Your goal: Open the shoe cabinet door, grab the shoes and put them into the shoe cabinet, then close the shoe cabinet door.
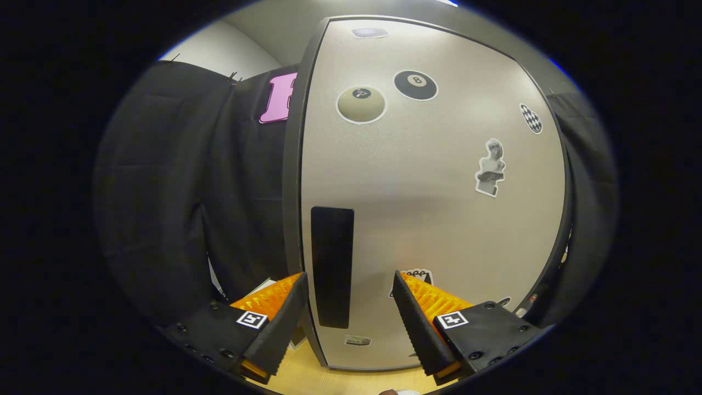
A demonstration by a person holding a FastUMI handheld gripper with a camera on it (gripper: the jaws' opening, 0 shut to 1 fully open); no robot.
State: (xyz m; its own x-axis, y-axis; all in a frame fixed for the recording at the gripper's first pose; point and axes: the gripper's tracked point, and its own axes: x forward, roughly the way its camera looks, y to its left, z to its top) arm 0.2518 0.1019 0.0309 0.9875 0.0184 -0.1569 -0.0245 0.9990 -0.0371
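Note:
The shoe cabinet door (433, 208) is a pale grey panel with a dark frame and several stickers, standing close in front of me. Its black vertical handle (332, 266) runs down near the door's left edge. My gripper (348, 282) is open, and the handle lies between the two fingers. The left finger (279, 310) reaches past the door's left edge; the right finger (422, 312) is in front of the door's face. Neither finger presses on the handle. The door looks shut or nearly so.
Black booth cloth (181, 192) hangs to the left of the cabinet and also on its right side. A wooden floor (351, 378) shows below the door's lower edge. A small pale object lies low behind the left finger.

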